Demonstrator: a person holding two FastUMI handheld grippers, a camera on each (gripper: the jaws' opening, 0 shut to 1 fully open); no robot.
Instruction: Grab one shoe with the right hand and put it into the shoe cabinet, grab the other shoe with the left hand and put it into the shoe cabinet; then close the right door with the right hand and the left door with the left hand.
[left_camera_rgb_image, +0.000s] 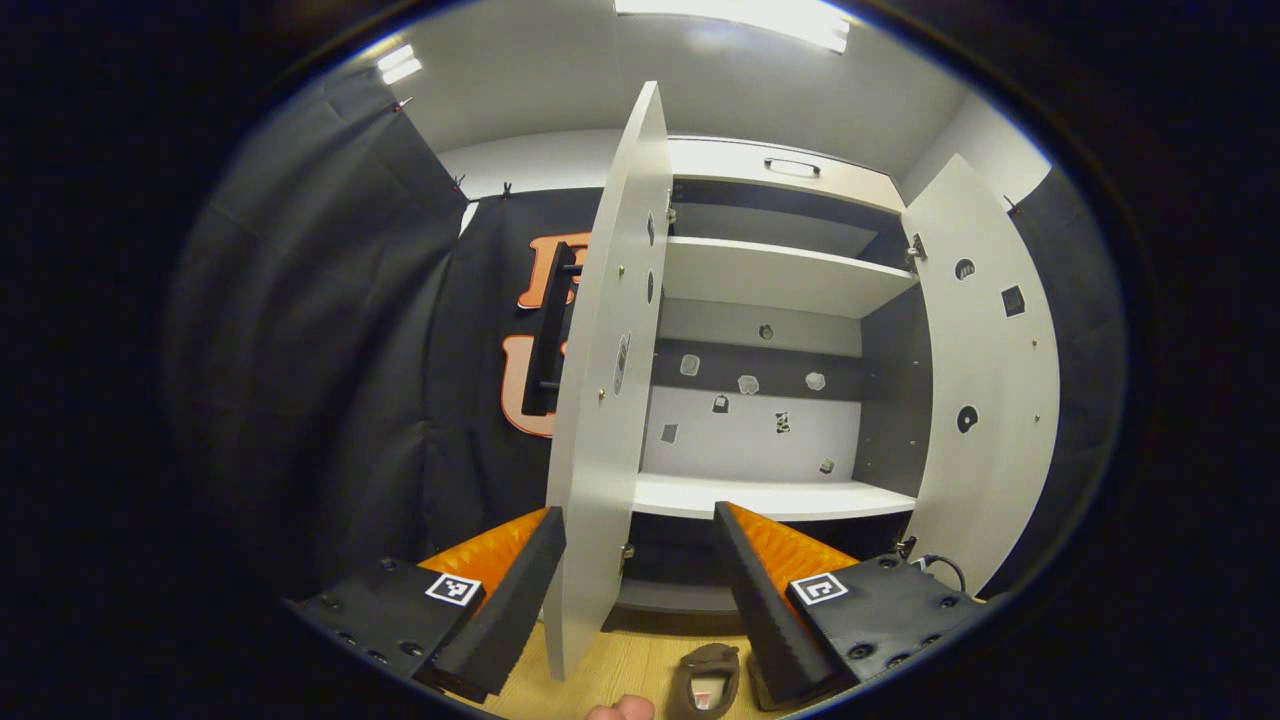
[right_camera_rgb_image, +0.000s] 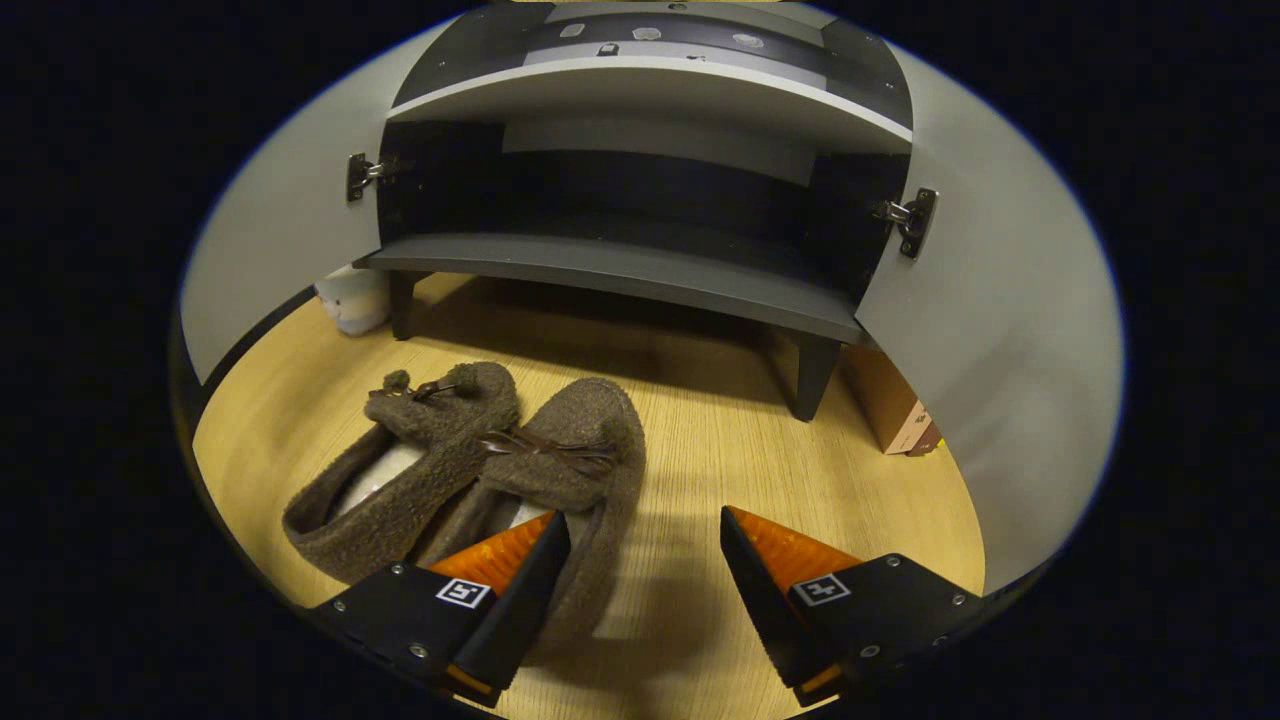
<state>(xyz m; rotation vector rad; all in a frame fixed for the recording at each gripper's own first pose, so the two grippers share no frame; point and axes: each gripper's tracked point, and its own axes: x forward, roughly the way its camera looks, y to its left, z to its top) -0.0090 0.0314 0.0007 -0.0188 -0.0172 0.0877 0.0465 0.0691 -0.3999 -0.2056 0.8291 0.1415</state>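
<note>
In the left gripper view, the left gripper is hanging released, its two orange-and-black wedge fingers spread wide and gripping nothing. Ahead, from ten to two o'clock, the tall white shoe cabinet is standing open, with pale shelves and a dark interior. Its white left door is swinging out edge-on toward the camera, falling between the fingers at six o'clock. The white right door is standing open at three o'clock. At six o'clock, low on the light wooden floor, one fuzzy brown slipper is peeking into view beside a fingertip of the person.

In the right gripper view, the right gripper is also released, fingers apart, hovering low over the floor. Two fuzzy brown slipper shoes are lying side by side and touching at eight o'clock: the nearer right-hand shoe, with a brown bow, and the left-hand shoe, with small pompoms. The gripper's left finger is overlapping the nearer shoe's side; the right finger is over bare floor. The cabinet's dark bottom shelf is waiting at twelve o'clock.

The step in hand appears to be grabbing the first shoe. To do it well, the right gripper should probably be shifting toward nine o'clock so both fingers straddle the nearer shoe's wall before clenching, without dragging its neighbour along.
</note>
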